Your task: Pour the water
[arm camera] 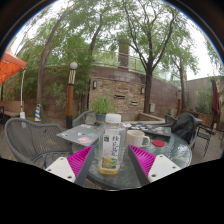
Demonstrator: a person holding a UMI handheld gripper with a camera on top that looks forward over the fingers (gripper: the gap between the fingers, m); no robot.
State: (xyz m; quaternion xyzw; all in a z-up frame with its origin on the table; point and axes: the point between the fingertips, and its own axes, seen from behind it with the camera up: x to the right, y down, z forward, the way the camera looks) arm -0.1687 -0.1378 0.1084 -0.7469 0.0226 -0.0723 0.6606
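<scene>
A clear plastic bottle [110, 147] with a white cap and a white-and-green label stands upright on a round glass table [172, 152]. It holds a little yellowish liquid at the bottom. My gripper [111, 160] is open, and the bottle stands between the pink pads [80, 160] with a gap on each side. A white cup [135, 138] stands just right of the bottle, a little beyond it.
A metal mesh chair [35, 140] stands left of the table. A dark bag [185, 126] rests on a seat to the right. Papers [80, 132] lie on the far side of the tabletop. Beyond are a stone wall, trees and an orange umbrella [10, 66].
</scene>
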